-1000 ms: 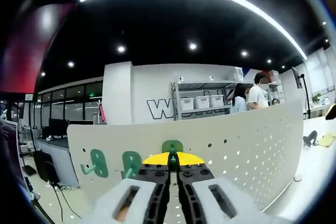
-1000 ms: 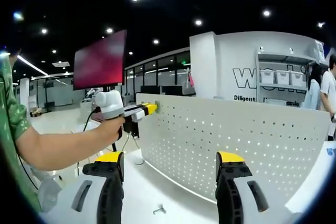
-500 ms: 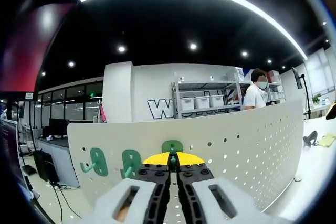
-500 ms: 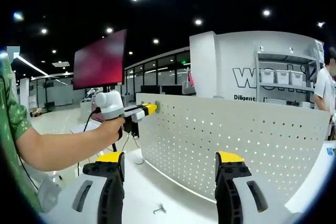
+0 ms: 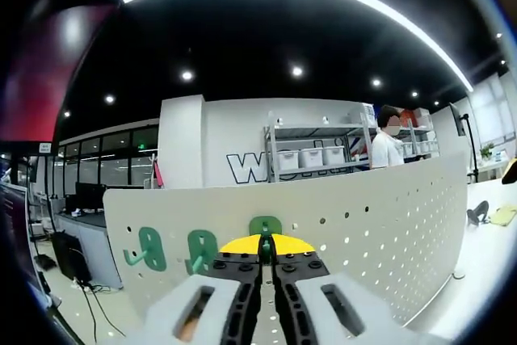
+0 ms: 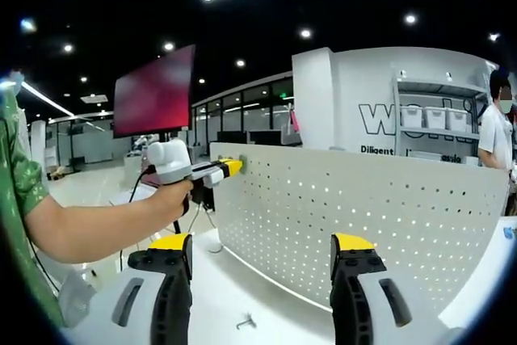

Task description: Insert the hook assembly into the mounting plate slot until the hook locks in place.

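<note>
red screen (image 6: 155, 90), shelf bins (image 5: 311, 157), standing person (image 6: 494, 130)

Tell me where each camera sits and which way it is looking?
Left gripper view: rides the left tool, shut at the pegboard, facing three green hooks; its own jaws show.
Right gripper view: rides the open right tool, farther back, facing the pegboard's other face; a person's arm and the left tool show.
Shared: pegboard, left tool.
</note>
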